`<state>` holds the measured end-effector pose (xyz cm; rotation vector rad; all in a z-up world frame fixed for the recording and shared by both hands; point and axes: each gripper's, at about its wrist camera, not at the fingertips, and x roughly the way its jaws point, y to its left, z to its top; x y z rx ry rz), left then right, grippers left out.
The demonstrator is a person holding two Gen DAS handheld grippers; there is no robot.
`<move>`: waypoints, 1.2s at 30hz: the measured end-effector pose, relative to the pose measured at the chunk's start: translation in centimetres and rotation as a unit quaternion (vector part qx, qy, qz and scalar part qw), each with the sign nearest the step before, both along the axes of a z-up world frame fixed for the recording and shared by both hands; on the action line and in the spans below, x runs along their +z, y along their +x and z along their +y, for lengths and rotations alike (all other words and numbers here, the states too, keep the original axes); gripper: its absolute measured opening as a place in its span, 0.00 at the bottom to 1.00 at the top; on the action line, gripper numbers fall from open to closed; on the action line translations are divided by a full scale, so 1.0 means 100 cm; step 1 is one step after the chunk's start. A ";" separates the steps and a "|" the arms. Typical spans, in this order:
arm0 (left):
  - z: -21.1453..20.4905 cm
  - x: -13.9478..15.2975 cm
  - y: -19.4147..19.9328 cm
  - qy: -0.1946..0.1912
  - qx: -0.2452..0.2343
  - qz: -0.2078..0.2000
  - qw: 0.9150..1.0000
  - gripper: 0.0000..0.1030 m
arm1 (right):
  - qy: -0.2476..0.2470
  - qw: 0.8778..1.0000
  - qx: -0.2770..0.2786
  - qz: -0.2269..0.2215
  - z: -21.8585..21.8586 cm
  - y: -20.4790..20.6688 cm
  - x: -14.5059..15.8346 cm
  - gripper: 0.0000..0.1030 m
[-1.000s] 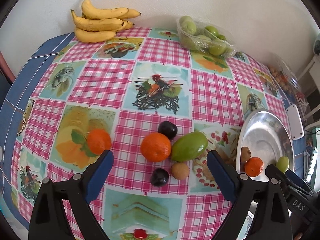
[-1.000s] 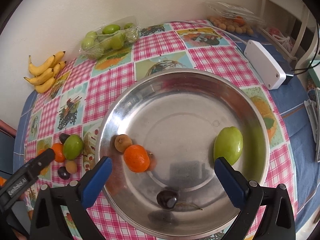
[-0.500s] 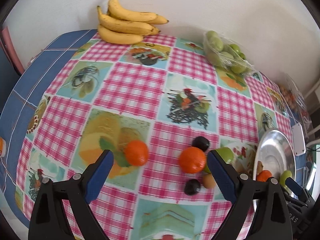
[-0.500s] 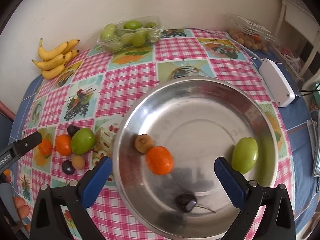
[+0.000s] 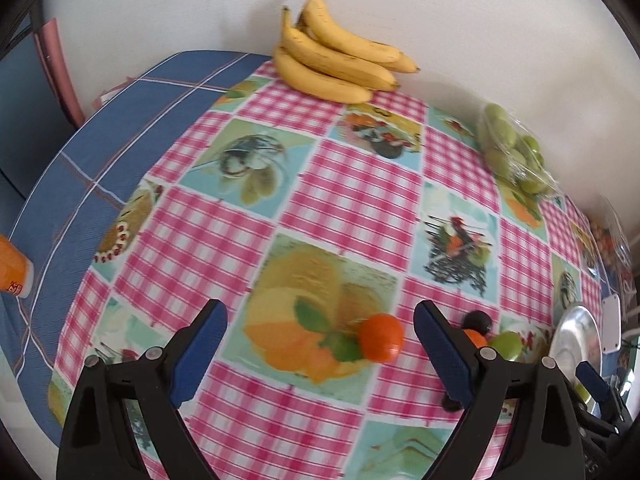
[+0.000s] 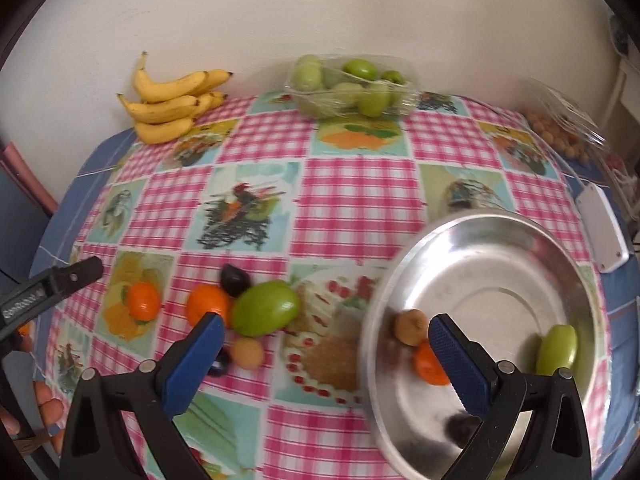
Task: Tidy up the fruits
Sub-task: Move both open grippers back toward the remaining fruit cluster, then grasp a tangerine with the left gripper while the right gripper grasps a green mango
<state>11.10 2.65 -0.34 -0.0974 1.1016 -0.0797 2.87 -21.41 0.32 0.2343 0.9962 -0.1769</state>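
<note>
My left gripper is open above the tablecloth. A lone orange lies between its fingers, close to the right one and untouched. Just right of it sit a dark plum, a second orange and a green fruit. My right gripper is open and empty, over the gap between the loose fruit and the steel bowl. The bowl holds a brown fruit, an orange, a green fruit and a blurred plum. A second plum is half hidden behind the left finger.
Bananas and a clear pack of green fruit stand by the wall. A pack of small fruit and a white box lie far right. An orange cup stands at the table's left edge. A person's fingers show lower left.
Both grippers have moved left across the table, jaws still wide. The left one now frames the lone orange. The right one has left the bowl's middle for its left rim.
</note>
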 end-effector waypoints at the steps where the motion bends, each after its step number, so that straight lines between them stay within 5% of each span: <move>1: 0.004 0.000 0.001 0.000 0.003 0.000 1.000 0.92 | 0.008 1.000 0.007 -0.006 0.006 0.003 0.001 1.00; 8: 0.015 0.000 0.004 0.002 0.011 -0.007 1.000 0.92 | 0.029 0.998 0.048 -0.012 0.037 0.020 0.001 1.00; 18: -0.002 -0.019 0.013 -0.014 -0.022 0.032 0.999 0.92 | 0.032 0.999 0.022 0.018 0.028 0.029 -0.015 0.99; 24: -0.009 -0.031 0.017 -0.033 -0.029 0.061 0.997 0.89 | 0.054 0.998 -0.006 0.035 0.015 0.032 -0.025 0.83; 26: -0.013 -0.034 0.017 -0.036 -0.034 0.068 0.997 0.81 | 0.060 0.997 -0.016 0.039 0.011 0.033 -0.029 0.75; 36: -0.024 -0.054 0.021 -0.040 -0.048 0.099 0.993 0.73 | 0.065 0.995 -0.036 0.062 0.009 0.039 -0.046 0.66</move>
